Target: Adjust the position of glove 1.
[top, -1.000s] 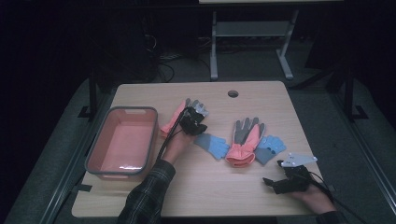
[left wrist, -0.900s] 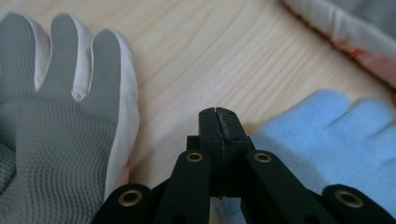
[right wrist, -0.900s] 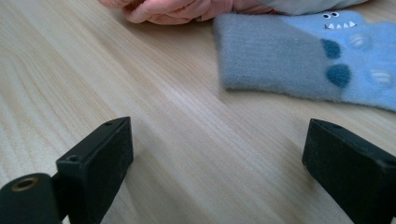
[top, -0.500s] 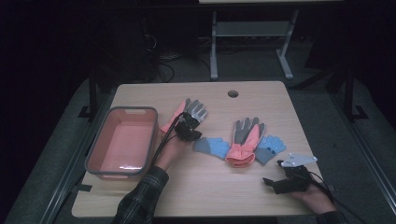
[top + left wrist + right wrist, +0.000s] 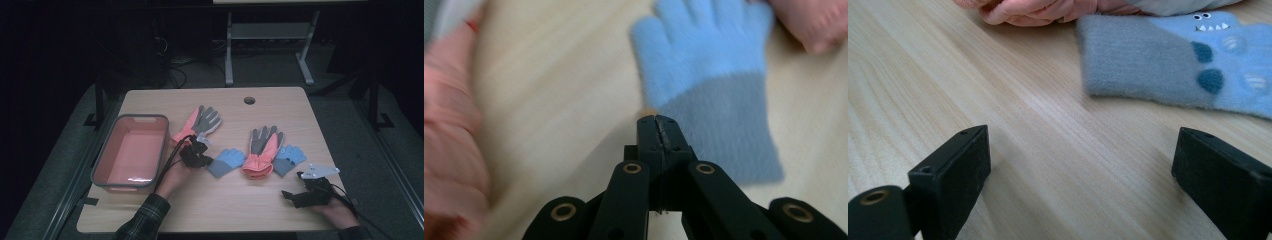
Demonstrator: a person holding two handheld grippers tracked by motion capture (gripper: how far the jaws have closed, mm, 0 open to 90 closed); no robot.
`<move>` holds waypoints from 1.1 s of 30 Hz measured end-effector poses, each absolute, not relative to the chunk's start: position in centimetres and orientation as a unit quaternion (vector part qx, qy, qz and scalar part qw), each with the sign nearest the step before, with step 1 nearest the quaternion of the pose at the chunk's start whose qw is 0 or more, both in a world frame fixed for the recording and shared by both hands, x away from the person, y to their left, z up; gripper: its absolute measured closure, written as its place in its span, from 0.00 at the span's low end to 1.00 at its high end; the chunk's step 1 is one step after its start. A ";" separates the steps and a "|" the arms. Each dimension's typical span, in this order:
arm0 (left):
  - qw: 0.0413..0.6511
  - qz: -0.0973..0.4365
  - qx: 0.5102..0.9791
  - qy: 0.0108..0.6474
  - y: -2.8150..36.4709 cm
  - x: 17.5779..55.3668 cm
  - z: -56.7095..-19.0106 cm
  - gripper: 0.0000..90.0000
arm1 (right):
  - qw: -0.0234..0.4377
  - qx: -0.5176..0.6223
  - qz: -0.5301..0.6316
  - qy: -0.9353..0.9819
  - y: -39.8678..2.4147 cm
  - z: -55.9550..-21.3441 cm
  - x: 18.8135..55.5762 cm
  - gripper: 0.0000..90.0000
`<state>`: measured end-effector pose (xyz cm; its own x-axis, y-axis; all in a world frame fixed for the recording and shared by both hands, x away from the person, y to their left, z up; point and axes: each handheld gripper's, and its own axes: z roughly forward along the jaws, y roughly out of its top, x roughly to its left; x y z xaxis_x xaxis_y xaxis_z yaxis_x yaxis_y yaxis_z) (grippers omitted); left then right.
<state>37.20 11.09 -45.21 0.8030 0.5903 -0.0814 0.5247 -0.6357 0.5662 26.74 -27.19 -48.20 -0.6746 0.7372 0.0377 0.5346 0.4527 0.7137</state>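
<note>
Two pairs of gloves lie on the wooden table (image 5: pixel 235 200). A pink and grey glove (image 5: pixel 199 122) lies left of centre, with a small blue glove (image 5: pixel 227 161) in front of it. My left gripper (image 5: pixel 202 159) hovers at the blue glove's grey cuff, its jaws shut with nothing between them; in the left gripper view the left gripper (image 5: pixel 657 122) ends at the cuff of the blue glove (image 5: pixel 704 75). A second pink and grey glove (image 5: pixel 262 147) and a second blue glove (image 5: pixel 290 157) lie to the right. My right gripper (image 5: pixel 291 196) rests near the front edge; in its own view the right gripper (image 5: pixel 1088 170) is open, short of the blue glove (image 5: pixel 1153 62).
A pink bin (image 5: pixel 102 165) with a grey rim stands at the table's left side, nothing in it. A round cable hole (image 5: pixel 249 100) sits near the far edge. Bare wood lies along the table's front. A metal stand (image 5: pixel 267 45) is on the dark floor behind.
My left gripper has drawn back from the left pink and grey glove toward the person, and now sits by the left blue glove's cuff. The right gripper has stayed put.
</note>
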 end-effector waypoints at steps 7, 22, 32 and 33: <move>0.323 0.068 0.891 0.313 11.2 36.4 -44.0 0.92 | 0.139 0.379 0.361 0.840 -27.2 -48.2 26.7 0.09; 0.353 0.057 0.885 0.297 8.1 36.9 -44.8 0.76 | 0.140 0.378 0.362 0.841 -27.2 -48.2 26.7 0.09; 0.331 0.066 0.899 0.279 7.4 36.9 -46.0 0.80 | 0.140 0.378 0.362 0.841 -27.2 -48.2 26.7 0.09; 0.331 0.066 0.899 0.279 7.4 36.9 -46.0 0.84 | 0.140 0.379 0.361 0.841 -27.2 -48.2 26.7 0.09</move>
<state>36.92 7.43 -45.97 0.8353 0.5458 -0.0663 0.4583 -0.6246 0.6323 26.73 -27.19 -48.19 -0.6741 0.7376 0.0388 0.5357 0.4521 0.7131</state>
